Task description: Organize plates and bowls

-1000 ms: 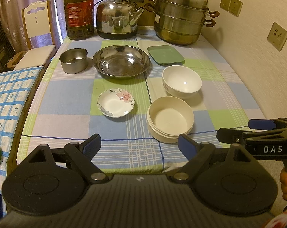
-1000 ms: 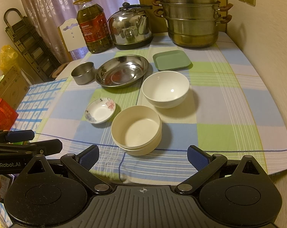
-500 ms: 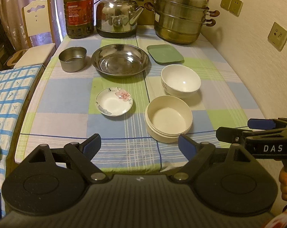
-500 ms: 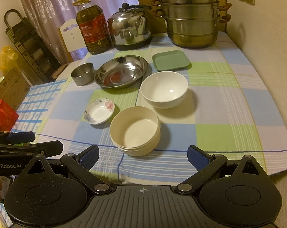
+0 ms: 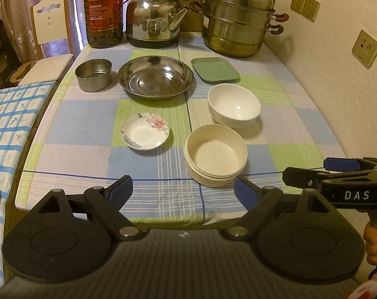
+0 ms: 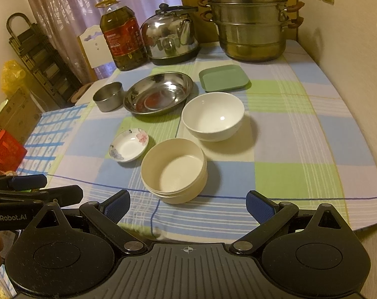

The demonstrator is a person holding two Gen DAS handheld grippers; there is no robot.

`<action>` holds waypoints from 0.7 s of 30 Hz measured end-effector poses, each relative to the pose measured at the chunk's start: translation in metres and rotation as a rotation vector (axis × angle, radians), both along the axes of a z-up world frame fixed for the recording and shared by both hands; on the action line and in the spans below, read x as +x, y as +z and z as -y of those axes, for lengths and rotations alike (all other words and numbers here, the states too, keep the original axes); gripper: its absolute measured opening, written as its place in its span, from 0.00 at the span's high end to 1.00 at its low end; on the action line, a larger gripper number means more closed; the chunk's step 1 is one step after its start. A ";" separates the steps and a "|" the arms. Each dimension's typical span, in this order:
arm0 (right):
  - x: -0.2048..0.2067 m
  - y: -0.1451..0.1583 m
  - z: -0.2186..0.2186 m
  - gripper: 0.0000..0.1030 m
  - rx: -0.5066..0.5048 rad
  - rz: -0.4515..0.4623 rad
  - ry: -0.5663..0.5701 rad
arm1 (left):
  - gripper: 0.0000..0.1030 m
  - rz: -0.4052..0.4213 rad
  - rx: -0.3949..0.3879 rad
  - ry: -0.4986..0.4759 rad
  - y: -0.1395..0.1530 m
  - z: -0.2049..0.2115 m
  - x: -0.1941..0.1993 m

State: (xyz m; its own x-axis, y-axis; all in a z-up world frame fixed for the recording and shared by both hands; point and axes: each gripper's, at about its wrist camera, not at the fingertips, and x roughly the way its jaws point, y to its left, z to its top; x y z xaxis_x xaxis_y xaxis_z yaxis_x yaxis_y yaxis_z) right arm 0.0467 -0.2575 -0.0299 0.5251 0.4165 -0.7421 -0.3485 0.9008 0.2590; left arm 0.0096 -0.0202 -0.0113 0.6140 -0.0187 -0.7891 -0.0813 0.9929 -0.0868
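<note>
On the checked tablecloth stand a cream bowl [image 5: 215, 154] [image 6: 174, 170], a white bowl [image 5: 234, 108] [image 6: 213, 115], a small flowered dish [image 5: 144, 130] [image 6: 128, 144], a steel plate [image 5: 156, 77] [image 6: 158, 92], a small steel bowl [image 5: 93, 74] [image 6: 108, 96] and green square plates [image 5: 215, 69] [image 6: 224, 77]. My left gripper [image 5: 182, 193] is open and empty over the table's near edge, just short of the cream bowl. My right gripper [image 6: 188, 205] is open and empty, also just short of the cream bowl. Each gripper shows at the side of the other's view.
At the back stand an oil bottle [image 5: 103, 12], a steel kettle [image 5: 154, 22] and a stacked steamer pot [image 5: 238, 22]. A wall [image 5: 338, 74] runs along the table's right side. A white chair [image 5: 48, 39] and a second blue-checked table [image 5: 6, 124] are at the left.
Both grippers have drifted slightly forward and the view has shifted a little; nothing on the table has moved and both grippers stay open.
</note>
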 end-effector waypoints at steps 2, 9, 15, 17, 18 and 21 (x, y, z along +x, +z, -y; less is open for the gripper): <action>0.001 -0.001 0.004 0.04 0.002 -0.004 -0.006 | 0.16 -0.003 0.001 -0.001 0.000 0.002 0.001; 0.006 -0.004 0.021 0.04 0.014 -0.009 -0.052 | 0.16 -0.008 0.010 -0.002 0.003 0.011 0.014; 0.022 -0.006 0.040 0.04 0.043 -0.016 -0.131 | 0.16 -0.007 0.012 -0.011 0.002 0.007 0.038; 0.029 -0.007 0.050 0.04 0.065 -0.021 -0.166 | 0.16 -0.001 0.015 -0.015 0.001 0.004 0.049; 0.032 -0.008 0.053 0.04 0.074 -0.022 -0.172 | 0.16 0.000 0.012 -0.016 0.000 0.002 0.056; 0.046 -0.011 0.063 0.04 0.087 -0.024 -0.206 | 0.17 0.007 0.007 -0.027 -0.003 -0.002 0.074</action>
